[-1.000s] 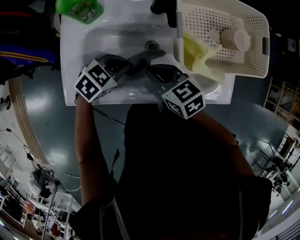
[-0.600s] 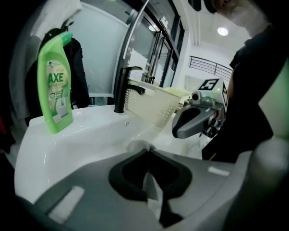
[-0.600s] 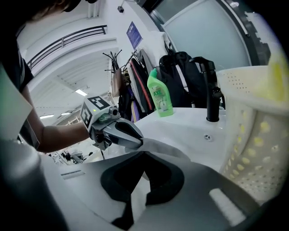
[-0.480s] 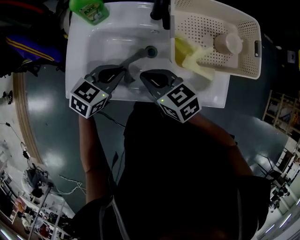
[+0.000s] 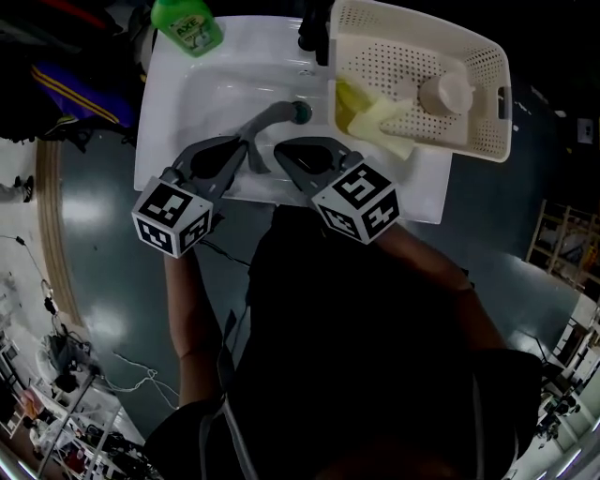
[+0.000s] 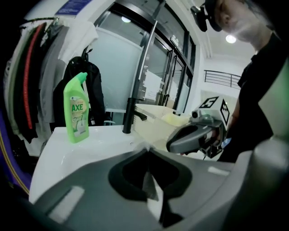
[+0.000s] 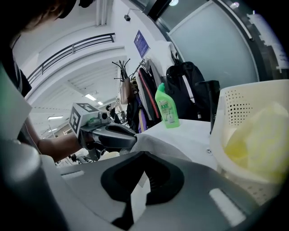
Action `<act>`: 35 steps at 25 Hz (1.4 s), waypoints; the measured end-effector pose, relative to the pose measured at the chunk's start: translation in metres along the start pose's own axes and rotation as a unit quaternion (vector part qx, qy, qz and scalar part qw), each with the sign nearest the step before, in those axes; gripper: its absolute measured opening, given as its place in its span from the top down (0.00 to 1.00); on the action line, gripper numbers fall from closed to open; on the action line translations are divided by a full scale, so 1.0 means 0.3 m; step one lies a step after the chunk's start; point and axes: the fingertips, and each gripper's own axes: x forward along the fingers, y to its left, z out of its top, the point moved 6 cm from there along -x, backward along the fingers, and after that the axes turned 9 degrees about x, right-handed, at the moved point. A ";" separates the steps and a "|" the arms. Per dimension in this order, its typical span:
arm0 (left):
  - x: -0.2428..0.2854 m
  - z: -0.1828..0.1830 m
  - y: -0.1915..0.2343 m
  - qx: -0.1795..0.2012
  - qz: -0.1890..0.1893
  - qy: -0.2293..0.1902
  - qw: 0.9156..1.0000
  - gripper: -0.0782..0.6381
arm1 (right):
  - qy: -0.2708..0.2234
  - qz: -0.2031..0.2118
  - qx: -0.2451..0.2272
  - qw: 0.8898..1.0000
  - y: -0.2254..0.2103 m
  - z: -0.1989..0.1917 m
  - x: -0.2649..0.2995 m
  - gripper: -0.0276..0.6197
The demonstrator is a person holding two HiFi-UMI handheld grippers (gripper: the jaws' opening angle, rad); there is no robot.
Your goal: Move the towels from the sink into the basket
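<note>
Above the white ceramic sink (image 5: 178,89), the person holds two grey tools side by side, both angled down toward the bowl. The left tool (image 5: 246,148) has its jaws pressed together on a fold of a thin pale grey cloth towel (image 5: 270,118). The right tool (image 5: 281,150), just beside it, also has its jaws closed on the same towel. The left gripper view shows a sliver of the cloth pinched at the closed tips. In the right gripper view the cloth spreads as a sheet from one tool across to the other.

The towel hangs over the sink's bowl, and a strip of it trails toward the drain. Whether it touches the bowl cannot be told.

A cream perforated plastic basket (image 5: 504,94) sits on the sink's right end. Inside it, at the end nearest the bowl, lies a crumpled yellow towel (image 5: 370,112), with a round cream object (image 5: 445,92) beyond it. A green plastic cleaner bottle (image 5: 187,23) stands upright on the sink's back left corner. A black tap (image 5: 314,28) rises at the back edge, close to the basket.
</note>
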 end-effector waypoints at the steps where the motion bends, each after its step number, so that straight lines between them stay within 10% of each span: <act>1: -0.010 0.017 -0.004 0.001 0.008 -0.004 1.000 0.88 | -0.003 0.005 0.000 1.000 0.006 0.008 -0.007 0.97; 20: -0.085 0.349 -0.054 0.036 0.075 -0.103 0.991 0.88 | -0.082 0.041 -0.020 0.996 0.002 0.267 -0.184 0.97; 35: 0.105 0.643 -0.138 0.084 0.015 -0.164 0.983 0.88 | -0.167 -0.047 -0.024 0.985 -0.169 0.404 -0.486 0.97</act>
